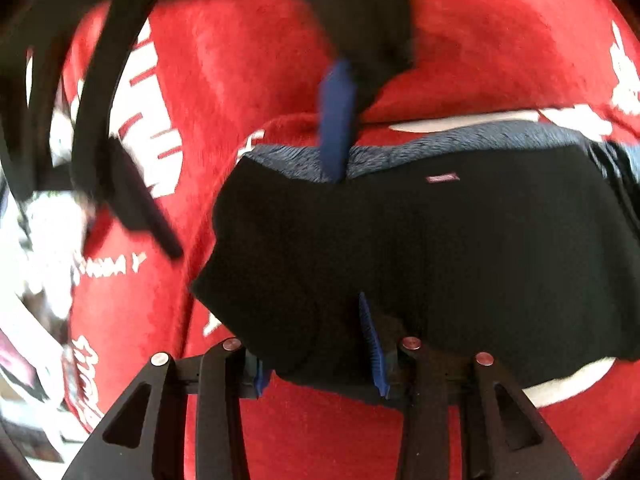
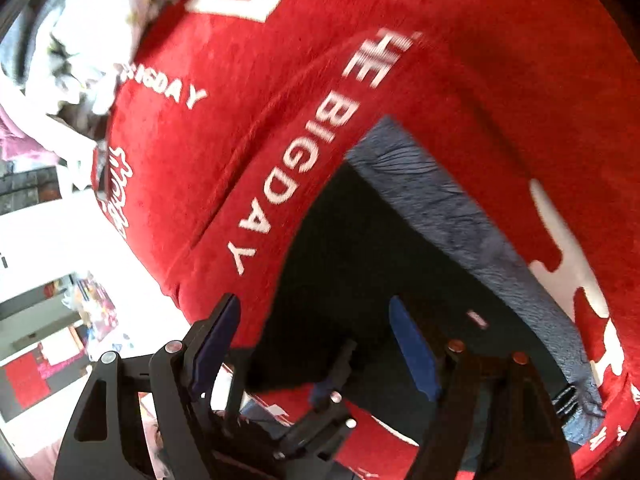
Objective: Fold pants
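Note:
The black pants (image 1: 432, 248) lie as a folded bundle on the red blanket (image 1: 248, 80), with a blue-grey ribbed waistband (image 1: 420, 144) along the far edge. My left gripper (image 1: 320, 372) is open, its blue pads (image 1: 374, 344) astride the near edge of the pants. My right gripper (image 1: 340, 120) comes down from above at the waistband. In the right wrist view the right gripper (image 2: 320, 336) is open over the black pants (image 2: 344, 264), next to the waistband (image 2: 460, 216); the left gripper (image 2: 328, 400) shows below it.
The red blanket (image 2: 248, 128) carries white lettering. Crumpled light laundry (image 2: 84, 40) lies at its far left edge. A white floor with clutter (image 2: 92, 312) is beyond the blanket. A black strap or frame (image 1: 104, 92) crosses the left of the left wrist view.

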`<state>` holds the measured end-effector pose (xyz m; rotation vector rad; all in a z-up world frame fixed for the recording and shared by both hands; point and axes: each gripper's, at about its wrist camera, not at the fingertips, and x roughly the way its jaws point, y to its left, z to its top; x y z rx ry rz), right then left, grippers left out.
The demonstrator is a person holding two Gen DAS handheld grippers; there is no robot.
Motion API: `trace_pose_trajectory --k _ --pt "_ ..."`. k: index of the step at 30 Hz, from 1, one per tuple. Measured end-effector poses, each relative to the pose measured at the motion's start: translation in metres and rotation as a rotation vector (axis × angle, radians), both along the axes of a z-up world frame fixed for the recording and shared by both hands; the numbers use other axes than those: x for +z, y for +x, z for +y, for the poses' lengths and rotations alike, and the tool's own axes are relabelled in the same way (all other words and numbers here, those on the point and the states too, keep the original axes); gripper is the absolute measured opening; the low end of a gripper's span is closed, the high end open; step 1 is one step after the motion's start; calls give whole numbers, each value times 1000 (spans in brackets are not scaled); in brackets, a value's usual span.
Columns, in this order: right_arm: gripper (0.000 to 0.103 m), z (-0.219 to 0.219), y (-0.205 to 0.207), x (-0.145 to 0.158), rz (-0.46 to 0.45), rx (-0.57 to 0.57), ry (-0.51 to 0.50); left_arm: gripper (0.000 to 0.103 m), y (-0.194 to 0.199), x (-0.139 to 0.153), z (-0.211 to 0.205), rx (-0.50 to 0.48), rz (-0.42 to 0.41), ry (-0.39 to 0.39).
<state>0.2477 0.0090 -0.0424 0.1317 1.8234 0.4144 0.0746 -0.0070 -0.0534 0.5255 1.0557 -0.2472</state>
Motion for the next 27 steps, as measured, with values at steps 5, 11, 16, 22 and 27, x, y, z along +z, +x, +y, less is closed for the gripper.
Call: trace_pose_trajectory --k 5,11,16,22,27 --pt "78 19 -2 -28 97 88 -27 40 -5 0 -4 -29 -24 33" --pt "18 -9 -7 -25 63 17 32 40 -10 11 -13 -85 -56 34" --pt "17 -68 -36 3 -23 -161 215 40 -21 46 -32 -122 -85 -23" --pt "17 -161 -89 48 -152 -401 464 40 -40 104 -82 -166 -143 -118" --pt "17 -254 -149 87 -303 -560 571 40 -68 144 -159 -245 -191 -195"
